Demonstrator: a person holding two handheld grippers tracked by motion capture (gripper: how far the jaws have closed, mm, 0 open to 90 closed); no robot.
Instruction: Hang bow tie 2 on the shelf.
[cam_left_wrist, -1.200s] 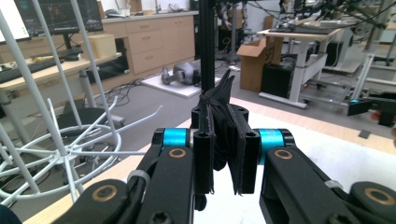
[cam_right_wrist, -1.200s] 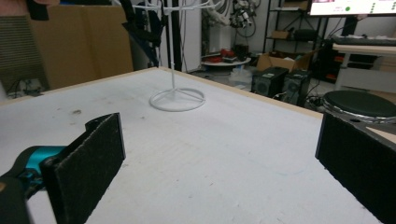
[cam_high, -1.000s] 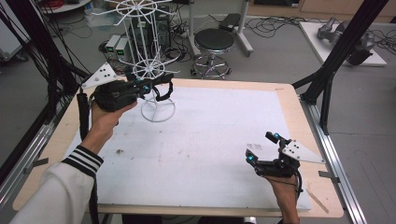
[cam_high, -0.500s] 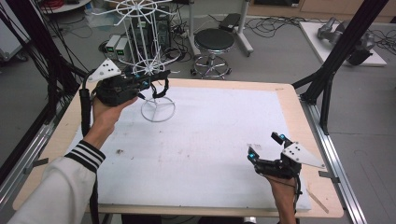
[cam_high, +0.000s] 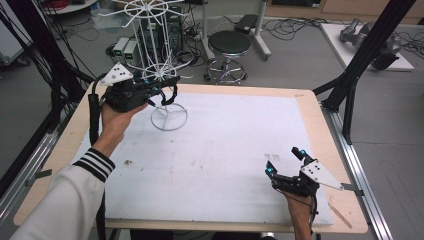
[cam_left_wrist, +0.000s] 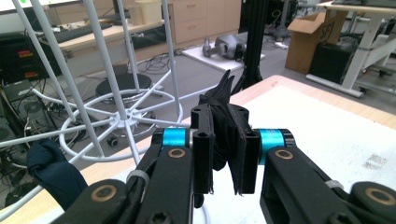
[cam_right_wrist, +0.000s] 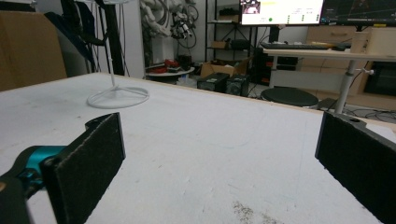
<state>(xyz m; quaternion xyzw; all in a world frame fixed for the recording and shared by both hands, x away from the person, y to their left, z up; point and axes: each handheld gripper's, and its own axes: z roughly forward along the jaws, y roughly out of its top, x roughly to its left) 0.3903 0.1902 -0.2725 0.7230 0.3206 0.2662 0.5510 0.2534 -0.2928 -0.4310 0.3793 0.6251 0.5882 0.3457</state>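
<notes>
High view frames a white-topped table on which one white wire rack is stood at the far left corner, its ring base planted on the sheet. One left gripper is held up beside the rack's lower ring of spokes, and a black cloth is seen hanging from it in a loop. From the left gripper view the jaws are found nearly closed, with only the bunched black cloth pinched between the pads; its tip is poked up above them. A second, dark blue cloth is seen draped on a wire at the lower left, so two cloths are counted, one held and one hung

The black cloth is judged soft, light and limp: it will be folded and swung rather than kept in shape, and it is best taken by a gathered bunch, as it is now, so that a loop can be dropped over a spoke

One right gripper is rested near the table's right front edge, well apart from the rack; its jaws are spread wide and nothing is held between them
</notes>
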